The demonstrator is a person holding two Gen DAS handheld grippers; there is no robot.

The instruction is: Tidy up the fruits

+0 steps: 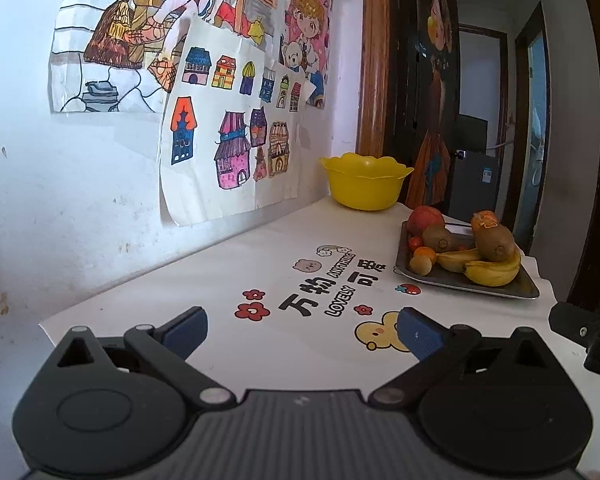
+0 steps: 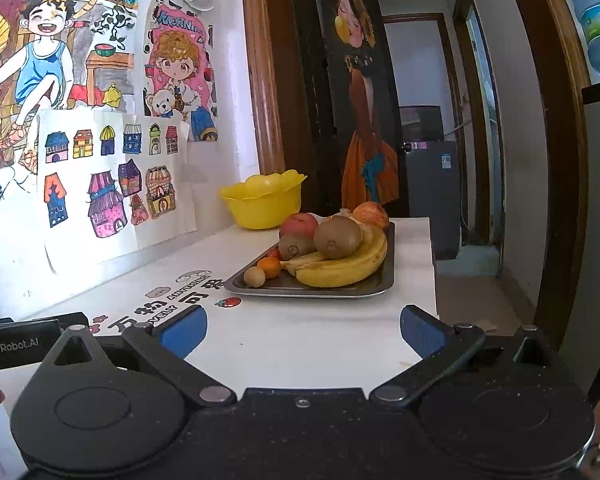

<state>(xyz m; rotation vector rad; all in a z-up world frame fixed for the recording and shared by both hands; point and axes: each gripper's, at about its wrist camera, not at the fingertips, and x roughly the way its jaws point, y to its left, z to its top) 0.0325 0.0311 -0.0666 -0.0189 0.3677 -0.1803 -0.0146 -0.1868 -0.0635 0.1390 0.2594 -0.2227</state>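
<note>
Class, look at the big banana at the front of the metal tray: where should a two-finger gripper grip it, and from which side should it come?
Probably grip the banana across its thick middle, coming from above and the near side. It lies lengthwise along the metal tray's front edge, exposed there, while a kiwi rests against its back. The right gripper, open and facing it, seems best placed.

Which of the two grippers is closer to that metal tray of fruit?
Right, probably. The right gripper faces the metal tray almost head-on. The left gripper sits further left, the tray off to its right.
</note>
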